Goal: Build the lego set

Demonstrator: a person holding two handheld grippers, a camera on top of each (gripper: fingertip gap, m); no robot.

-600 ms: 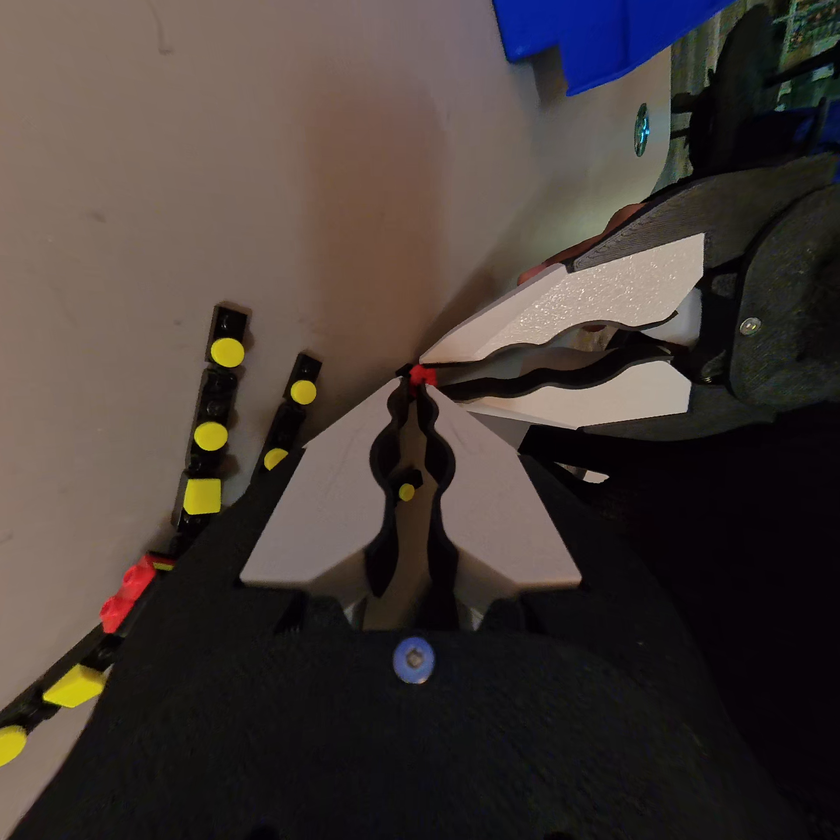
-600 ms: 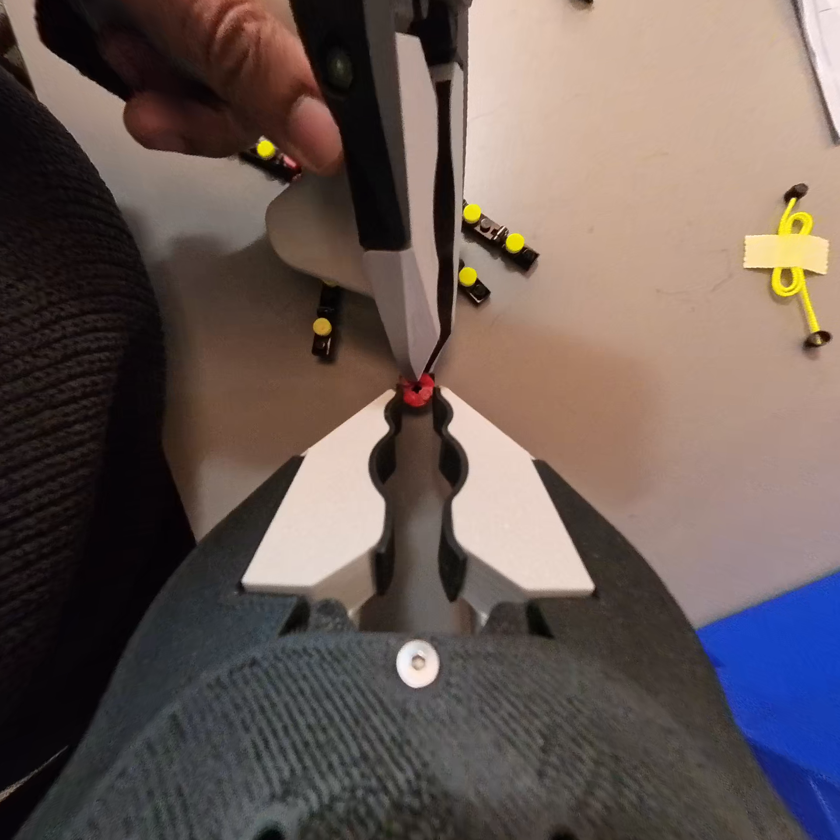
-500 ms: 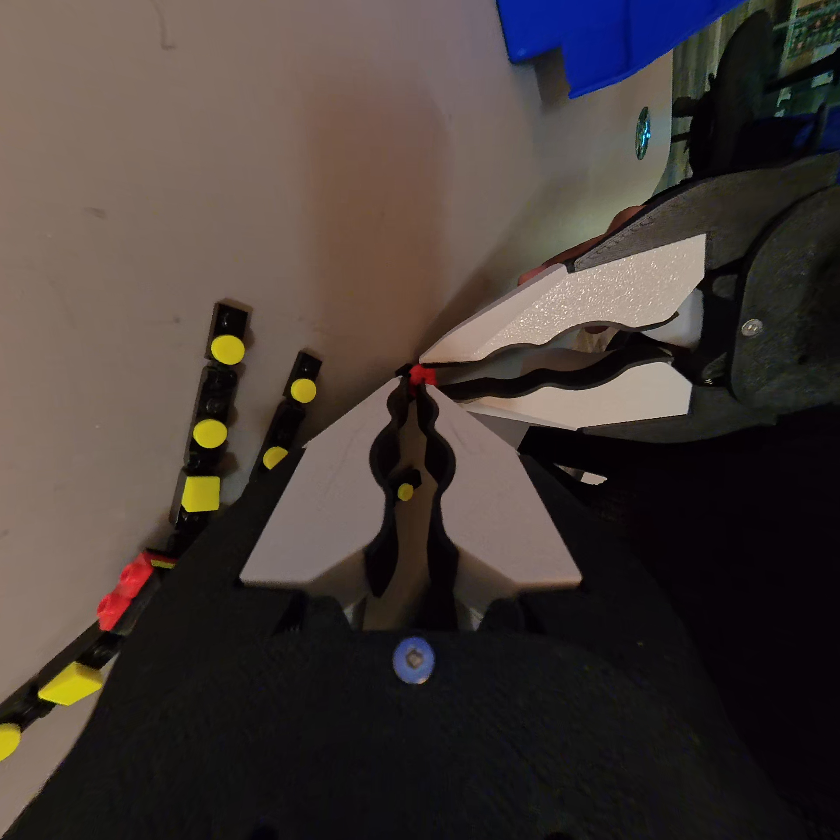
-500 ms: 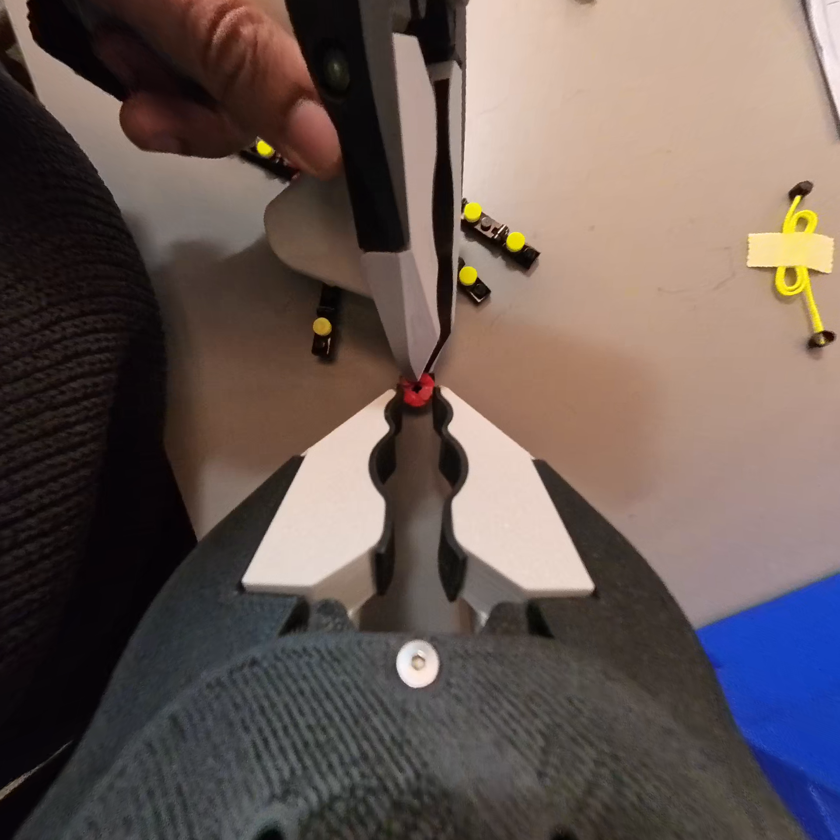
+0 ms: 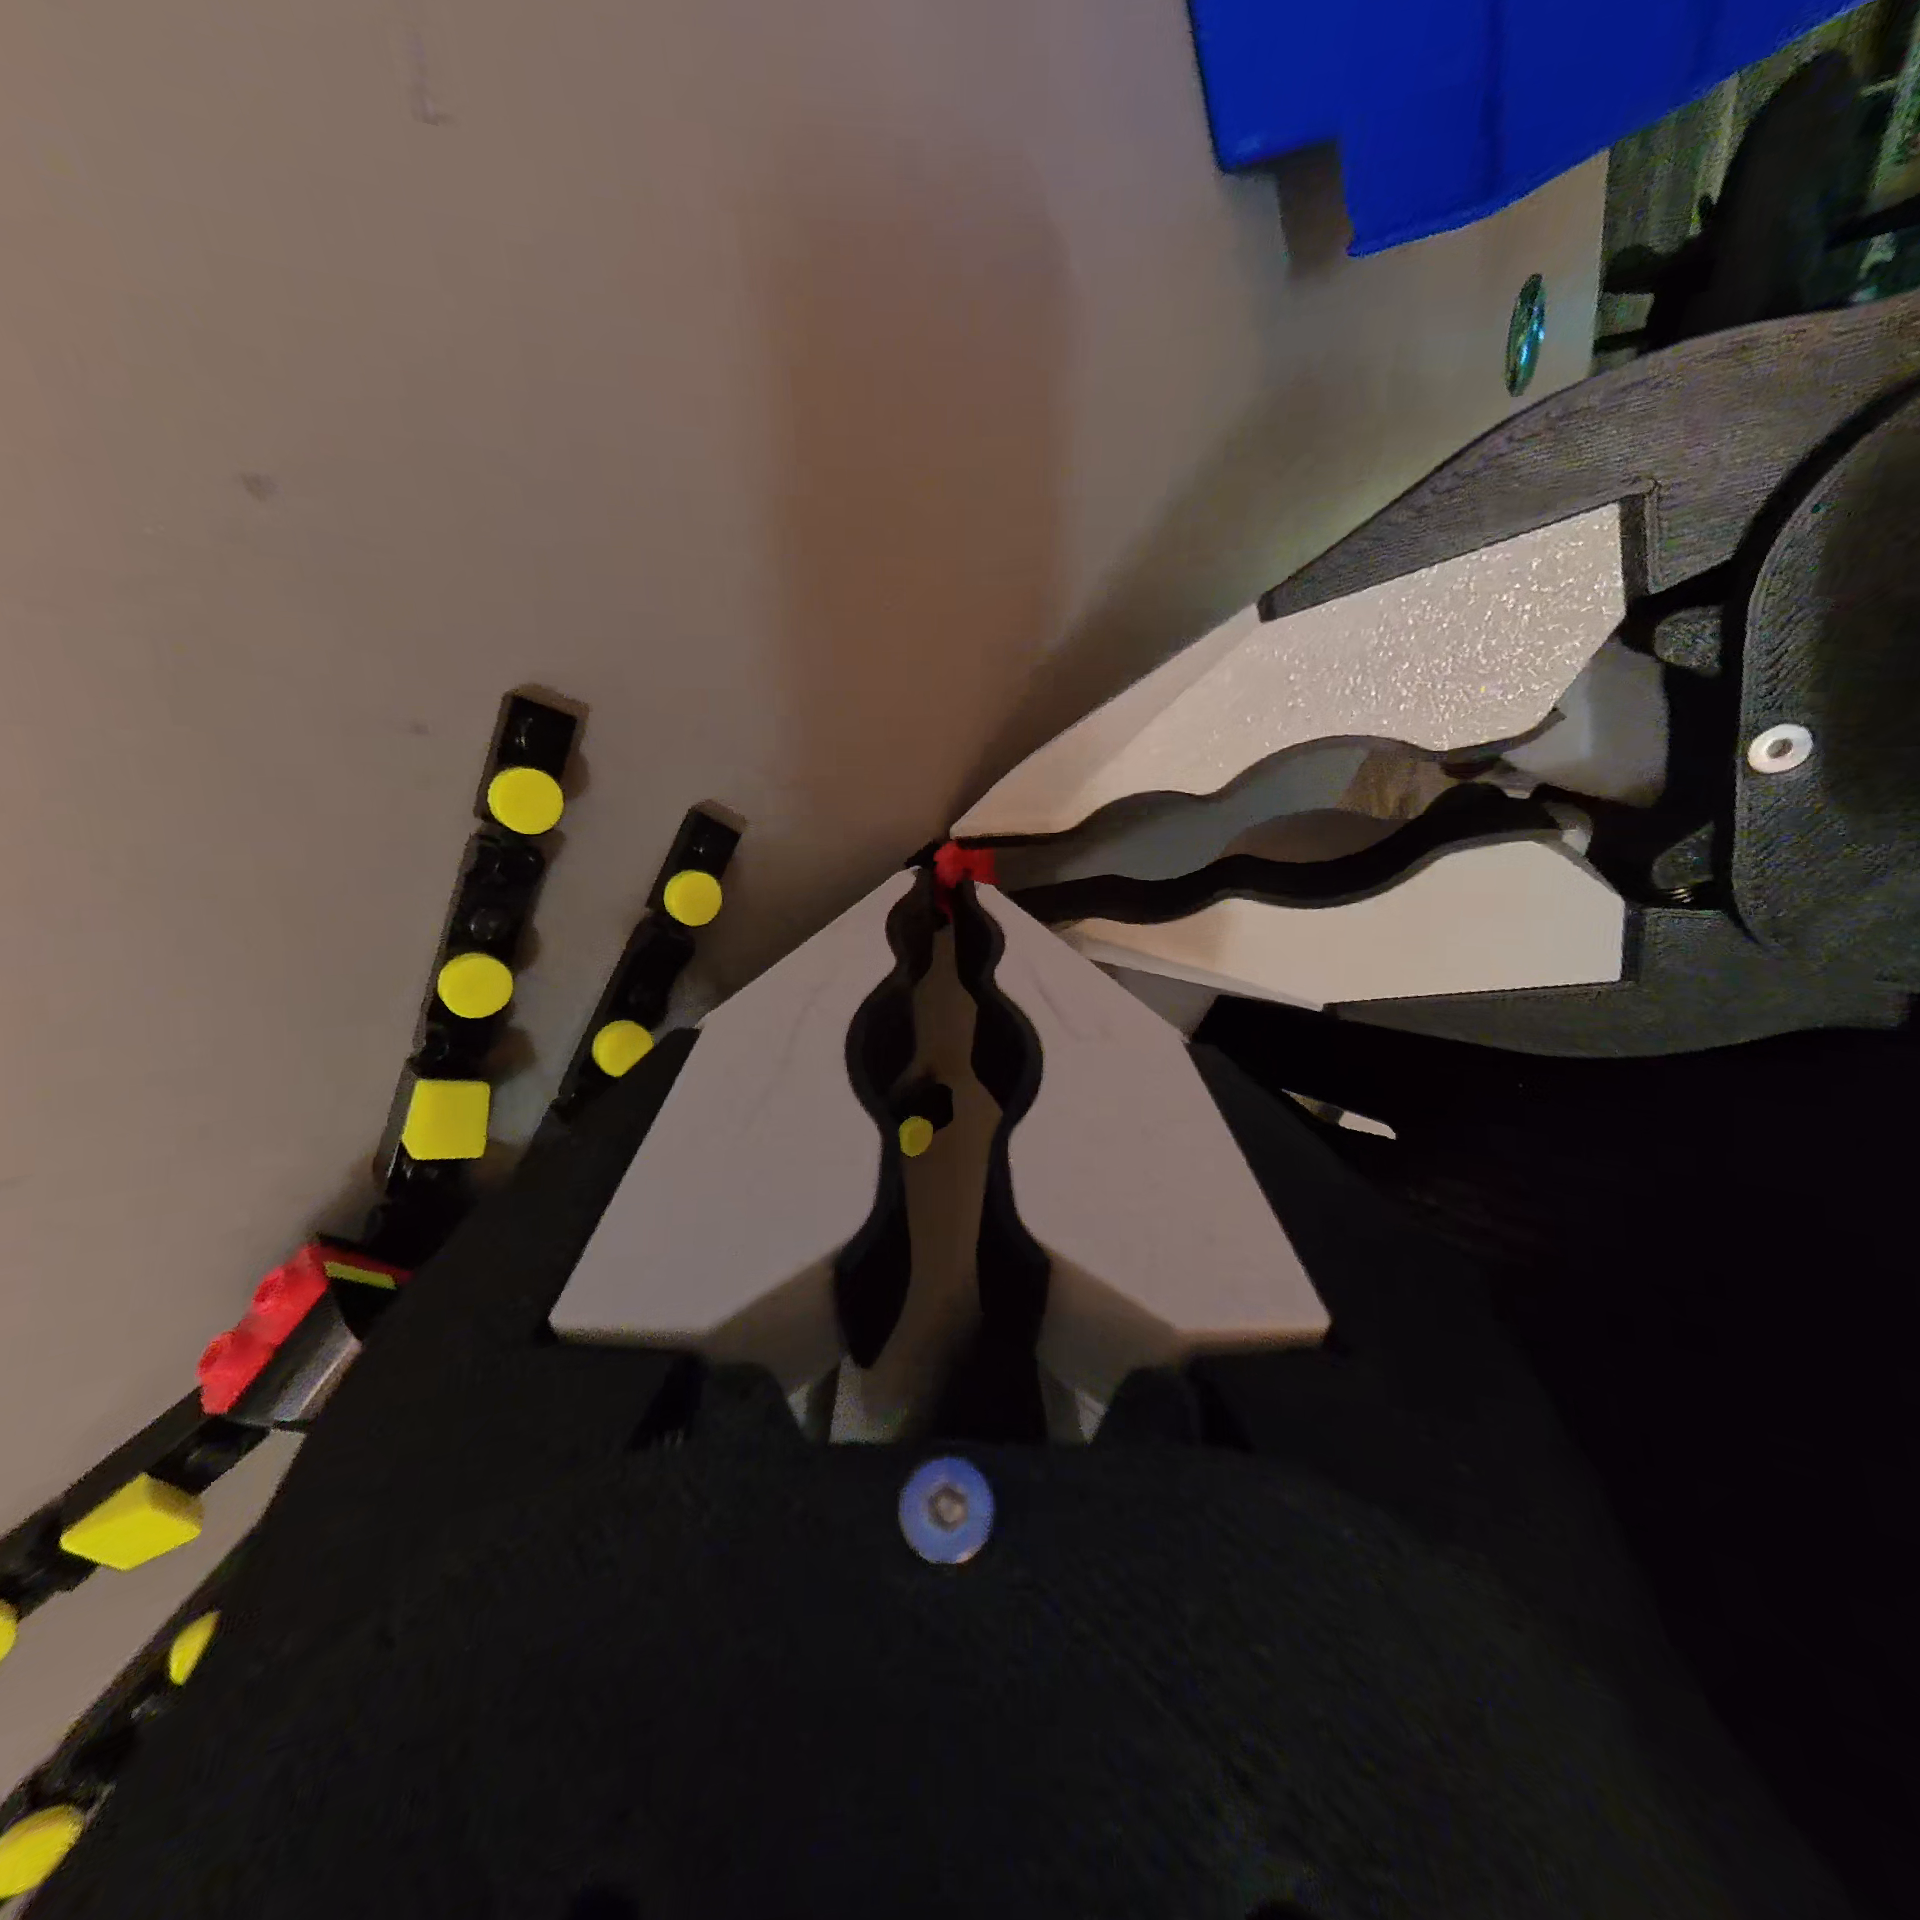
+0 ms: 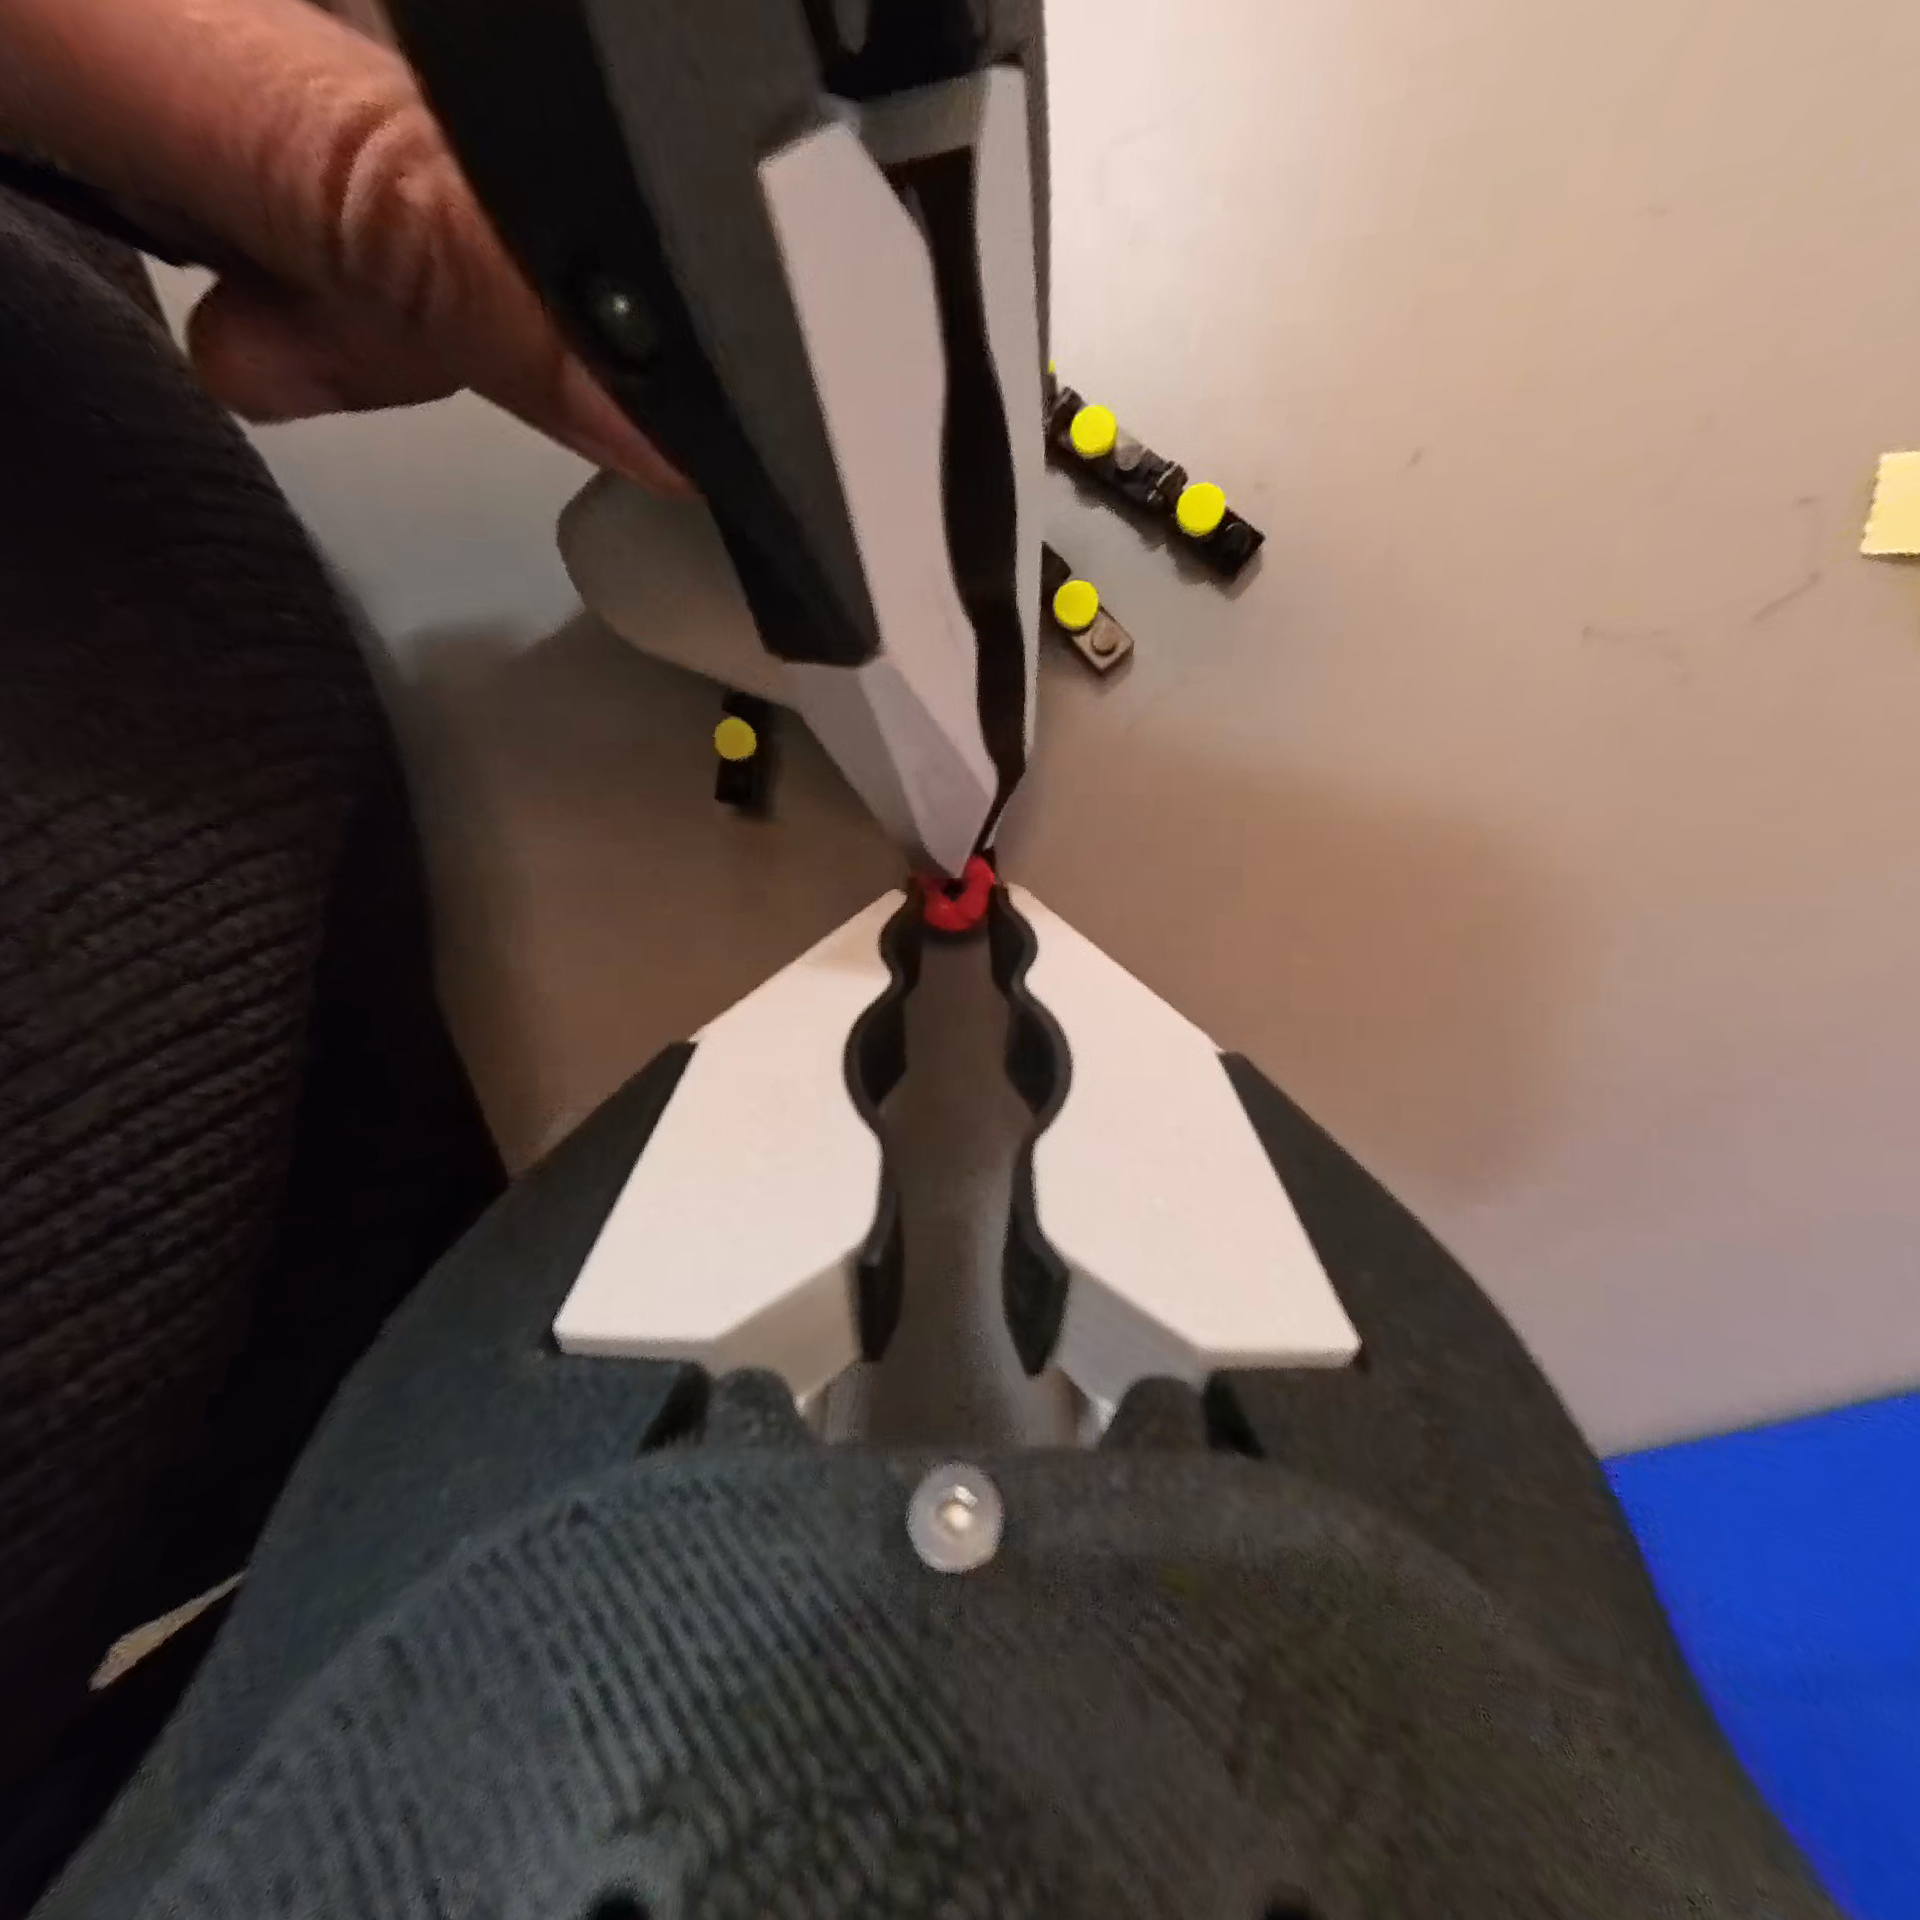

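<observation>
A tiny red round lego piece (image 6: pixel 951 906) sits between my right gripper's (image 6: pixel 951 902) fingertips, held above the beige table (image 6: pixel 1455 312). My left gripper (image 5: pixel 943 885) is shut, and its tips meet the same red piece (image 5: pixel 961 864) from the other side. I cannot tell whether it also pinches the piece. In the right wrist view the left gripper (image 6: pixel 966 857) comes down from the top, held by a hand (image 6: pixel 364 260). In the left wrist view the right gripper (image 5: pixel 971 857) enters from the right.
Black lego strips with yellow studs (image 5: pixel 478 987) (image 5: pixel 670 956) lie on the table at the left, with a red brick (image 5: pixel 260 1340) further along. The strips also show in the right wrist view (image 6: pixel 1153 478). A blue bin (image 5: pixel 1455 104) stands at the table's edge. A dark knitted sleeve (image 6: pixel 156 935) fills the left. Less than 4 cm separates the two grippers' tips.
Both grippers stay tip to tip on the red piece. The right wrist view has shifted slightly, so the left gripper leans more and the table pieces sit further out.
</observation>
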